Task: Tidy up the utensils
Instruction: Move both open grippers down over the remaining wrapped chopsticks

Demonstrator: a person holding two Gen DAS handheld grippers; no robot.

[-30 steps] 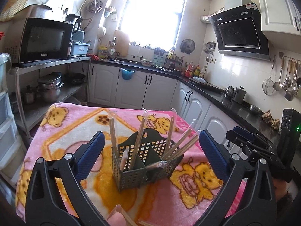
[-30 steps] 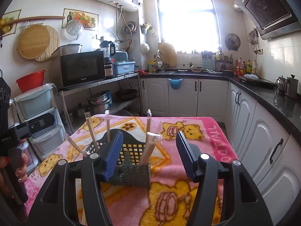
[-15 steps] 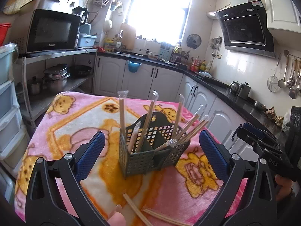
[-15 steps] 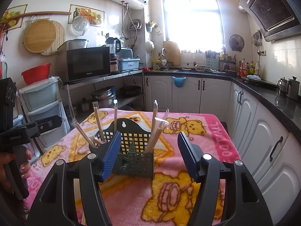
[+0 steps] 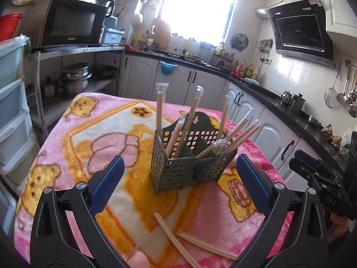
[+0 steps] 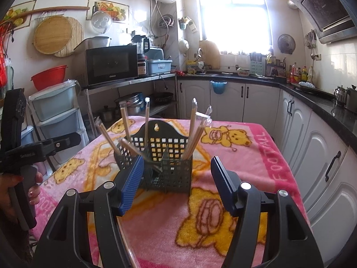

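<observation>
A dark green perforated utensil caddy (image 5: 191, 156) (image 6: 165, 156) stands on a pink bear-print blanket (image 5: 89, 138) (image 6: 245, 151). Several wrapped chopstick pairs (image 5: 159, 109) (image 6: 194, 129) lean upright in its compartments. Two loose chopstick pairs (image 5: 176, 236) lie on the blanket just in front of the caddy, between my left fingers. My left gripper (image 5: 178, 185) is open and holds nothing, a little short of the caddy. My right gripper (image 6: 176, 183) is open and empty too, close before the caddy's near wall. Each gripper shows at the edge of the other's view.
White cabinets under a black counter (image 6: 312, 93) run along the right and far walls. A metal rack with a microwave (image 6: 111, 63) and pots stands left, beside plastic drawers (image 6: 55, 111). A hand (image 6: 20, 192) grips the left tool.
Both grippers sank and tilted down toward the table. The loose chopsticks in front of the caddy came into the left wrist view. Neither gripper took hold of anything.
</observation>
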